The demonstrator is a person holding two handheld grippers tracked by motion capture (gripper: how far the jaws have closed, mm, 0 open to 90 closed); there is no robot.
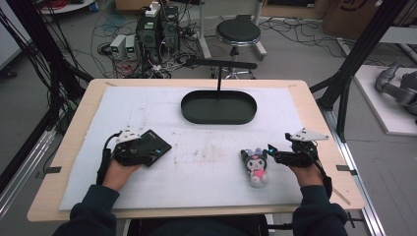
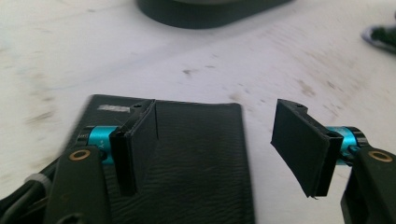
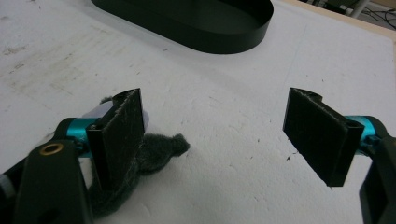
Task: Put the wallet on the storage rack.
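Both hand-held grippers agape, empty, over stained white mat; cable-strewn floor beyond

wallet part-covered, plush toy mostly hidden

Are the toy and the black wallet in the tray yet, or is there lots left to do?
Nothing is in the black tray yet. The left gripper hangs open over the black wallet, which lies flat on the mat. The right gripper is open beside the plush toy, not holding it. Probably both things still need picking up and moving.
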